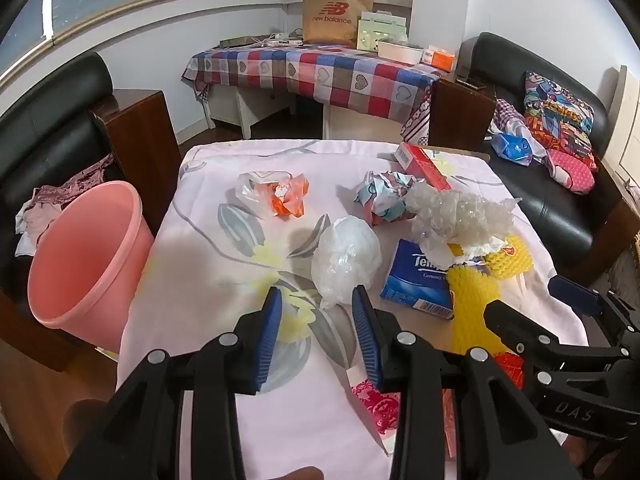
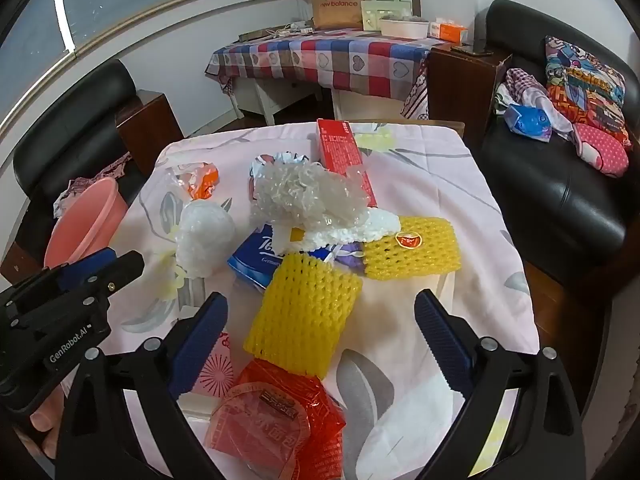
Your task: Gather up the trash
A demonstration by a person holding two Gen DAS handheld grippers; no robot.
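Note:
Trash lies on a table under a pink flowered cloth [image 1: 224, 272]. My left gripper [image 1: 316, 294] is open just in front of a crumpled white plastic bag [image 1: 346, 256], whose lower tail reaches between the fingertips without being pinched. My right gripper [image 2: 320, 300] stands wide open over a yellow foam net [image 2: 308, 312], not touching it. A red plastic wrapper [image 2: 280, 416] lies nearer, between its fingers. Farther back are bubble wrap [image 2: 308, 192], a blue tissue pack [image 2: 256, 260], an orange-and-white wrapper [image 1: 276, 194] and crumpled patterned paper [image 1: 384, 196]. A pink bin [image 1: 88, 256] stands left of the table.
A second yellow foam net [image 2: 412, 252] and a red box [image 2: 344, 152] lie at the back right. Black sofas flank the table, the right sofa [image 2: 560, 200] holding cushions. A checkered table [image 1: 312, 68] with a paper bag stands behind.

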